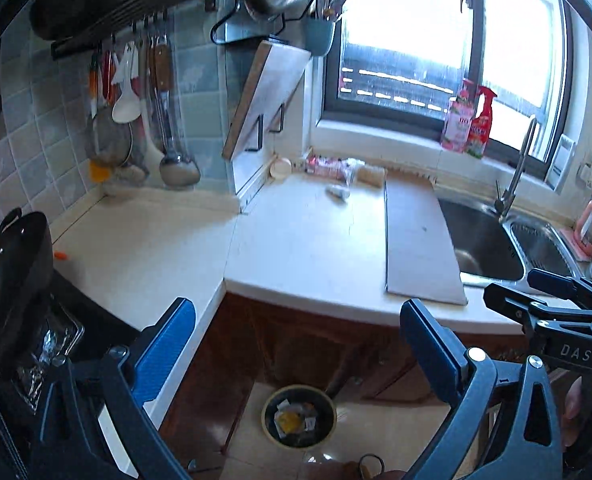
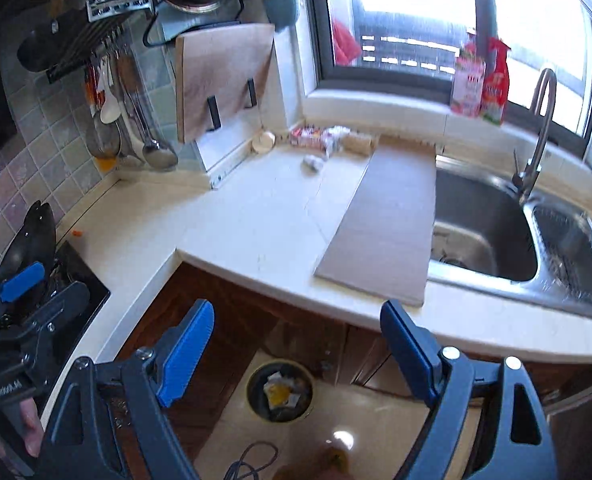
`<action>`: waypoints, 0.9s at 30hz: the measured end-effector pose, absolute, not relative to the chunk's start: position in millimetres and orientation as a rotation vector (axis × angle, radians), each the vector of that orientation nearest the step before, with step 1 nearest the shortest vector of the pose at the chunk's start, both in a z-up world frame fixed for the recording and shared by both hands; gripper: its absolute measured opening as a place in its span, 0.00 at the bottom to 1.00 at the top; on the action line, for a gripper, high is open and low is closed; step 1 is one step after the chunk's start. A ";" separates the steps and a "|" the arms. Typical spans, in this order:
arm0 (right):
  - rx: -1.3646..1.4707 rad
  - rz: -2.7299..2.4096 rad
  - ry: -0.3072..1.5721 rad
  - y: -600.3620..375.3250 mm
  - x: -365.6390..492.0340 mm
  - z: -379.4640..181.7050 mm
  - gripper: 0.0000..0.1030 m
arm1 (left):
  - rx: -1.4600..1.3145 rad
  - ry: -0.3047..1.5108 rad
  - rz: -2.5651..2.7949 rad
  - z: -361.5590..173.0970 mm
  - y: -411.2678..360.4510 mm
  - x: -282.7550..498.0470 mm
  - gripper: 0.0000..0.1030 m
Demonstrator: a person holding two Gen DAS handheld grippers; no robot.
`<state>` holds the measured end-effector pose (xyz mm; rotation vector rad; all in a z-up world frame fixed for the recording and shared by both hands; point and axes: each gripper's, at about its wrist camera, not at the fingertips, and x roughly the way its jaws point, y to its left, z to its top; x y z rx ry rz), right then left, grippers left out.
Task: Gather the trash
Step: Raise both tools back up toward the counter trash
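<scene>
- Left gripper (image 1: 298, 350) stands released, blue pads wide apart with nothing between them; right gripper (image 2: 298, 350) likewise released and empty. Each hangs above the floor gap in front of the cabinets.
- Countertop (image 1: 296, 240): L-shaped, pale, front edge running just beyond both sets of fingertips; broad bare surface from the inner corner to the board (image 1: 420, 240) lying beside the sink (image 2: 484, 224).
- Left view alone shows the wok (image 1: 11, 276) at close range and foil at the stove; right view alone shows the sink's drain and the second basin in full.
- Trash bin (image 2: 279, 392): round, on the floor tiles near the cabinet doors, holding paper scraps and a yellow piece.
- Crumpled wrapper (image 1: 338, 193): loose on the counter, well back, near packets (image 1: 328, 166) along the window wall.
- Small orange scrap (image 1: 60, 256) lies at the counter's left edge, near the stove.
</scene>
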<state>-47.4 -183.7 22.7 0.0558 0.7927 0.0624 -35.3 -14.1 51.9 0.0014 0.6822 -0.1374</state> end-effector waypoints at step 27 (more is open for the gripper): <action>0.143 0.226 0.828 -313.8 350.8 31.0 0.83 | 0.041 0.942 -0.094 18.1 -135.5 368.1 0.99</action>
